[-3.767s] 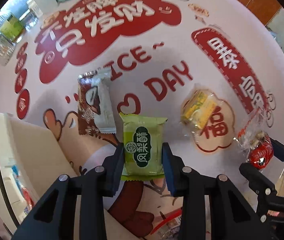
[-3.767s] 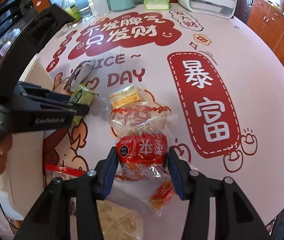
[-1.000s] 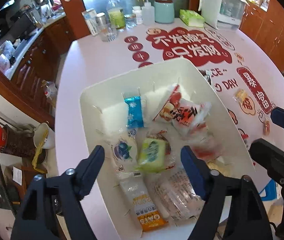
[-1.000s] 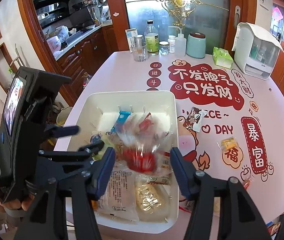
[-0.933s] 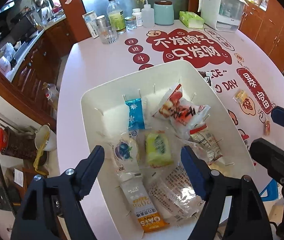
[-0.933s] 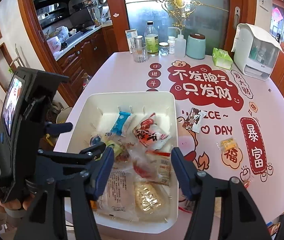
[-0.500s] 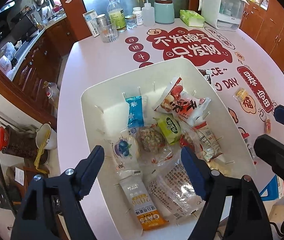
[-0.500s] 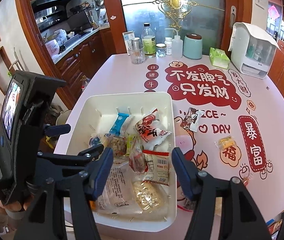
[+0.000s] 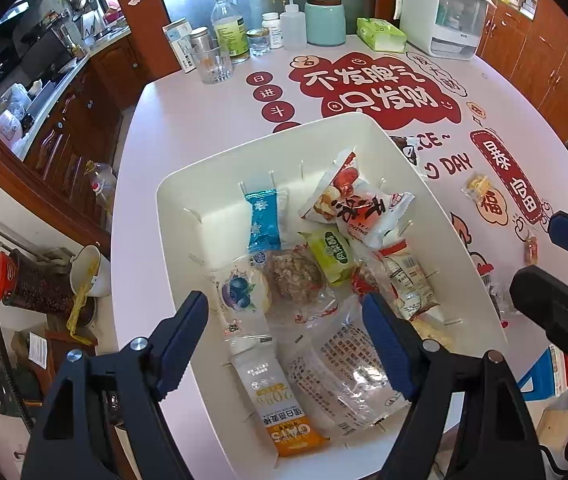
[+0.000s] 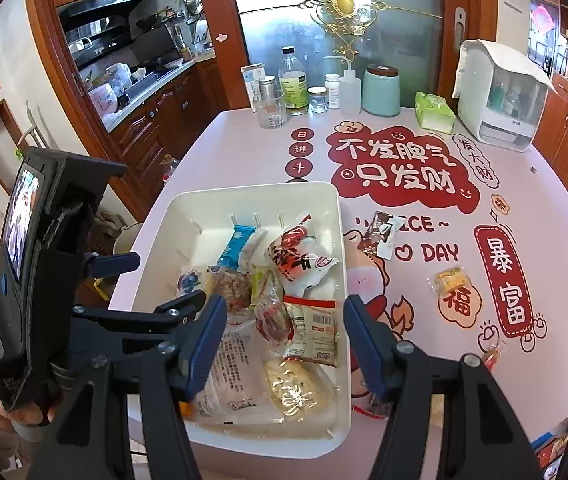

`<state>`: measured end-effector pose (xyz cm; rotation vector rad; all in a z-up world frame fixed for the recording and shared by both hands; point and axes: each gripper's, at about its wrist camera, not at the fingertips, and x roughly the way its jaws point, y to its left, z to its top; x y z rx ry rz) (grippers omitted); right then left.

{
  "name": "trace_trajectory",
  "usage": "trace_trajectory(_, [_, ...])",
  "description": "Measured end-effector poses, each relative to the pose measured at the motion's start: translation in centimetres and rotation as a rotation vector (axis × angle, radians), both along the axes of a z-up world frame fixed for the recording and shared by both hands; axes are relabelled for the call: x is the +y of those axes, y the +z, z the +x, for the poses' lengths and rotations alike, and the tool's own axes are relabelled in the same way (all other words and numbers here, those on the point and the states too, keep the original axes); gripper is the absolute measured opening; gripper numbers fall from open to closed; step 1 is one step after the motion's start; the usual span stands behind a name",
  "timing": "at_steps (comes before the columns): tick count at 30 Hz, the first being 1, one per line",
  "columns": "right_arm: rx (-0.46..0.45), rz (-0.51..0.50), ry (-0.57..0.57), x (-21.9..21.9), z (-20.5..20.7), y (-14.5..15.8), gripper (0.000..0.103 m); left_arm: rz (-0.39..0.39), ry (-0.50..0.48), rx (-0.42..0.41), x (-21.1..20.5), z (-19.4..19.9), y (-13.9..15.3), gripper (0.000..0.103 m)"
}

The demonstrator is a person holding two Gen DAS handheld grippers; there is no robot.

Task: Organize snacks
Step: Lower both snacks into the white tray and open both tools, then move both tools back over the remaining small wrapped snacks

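A white bin (image 9: 172, 200) (image 10: 256, 189) holds several snack packets. Among them lie a green pack (image 9: 331, 254) (image 10: 258, 282) and a clear bag with red contents (image 10: 272, 320), beside a red-and-white bag (image 9: 367, 216). My left gripper (image 9: 284, 314) hangs open above the bin's near end, with nothing between its fingers. My right gripper (image 10: 285, 316) is also open and empty over the bin. On the tablecloth to the right lie a brown-and-white pack (image 10: 381, 232), a yellow pack (image 10: 449, 280) and a small orange packet (image 10: 491, 356).
Bottles, a glass (image 10: 272, 110), a teal canister (image 10: 381, 90), a green tissue pack (image 10: 433, 114) and a white appliance (image 10: 499, 96) stand along the table's far edge. The table's left edge drops to the floor beside the bin. A hand holds the left gripper's body (image 10: 24, 264).
The green pack and the red bag have dropped and settled among the snacks in the bin; the green pack slid right. Both grippers stay where they were, open.
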<state>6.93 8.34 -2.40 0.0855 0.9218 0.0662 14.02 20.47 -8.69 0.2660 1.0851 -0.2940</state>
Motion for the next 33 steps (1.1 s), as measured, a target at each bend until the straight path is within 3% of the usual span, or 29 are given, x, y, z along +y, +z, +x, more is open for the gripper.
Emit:
trace_trajectory(15, [0.009,0.057,-0.102,-3.9,-0.9,-0.3,0.061,-0.009,-0.072,0.012,-4.2,-0.4,0.0,0.079])
trace_trajectory(25, [0.025,0.081,-0.263,-10.7,-1.8,-0.9,0.061,-0.024,-0.148,0.020,-8.7,0.0,-0.1,0.080])
trace_trajectory(33, [0.088,0.105,-0.438,-17.9,-3.0,-3.2,0.061,-0.008,-0.245,0.017,-13.8,2.6,0.3,0.080])
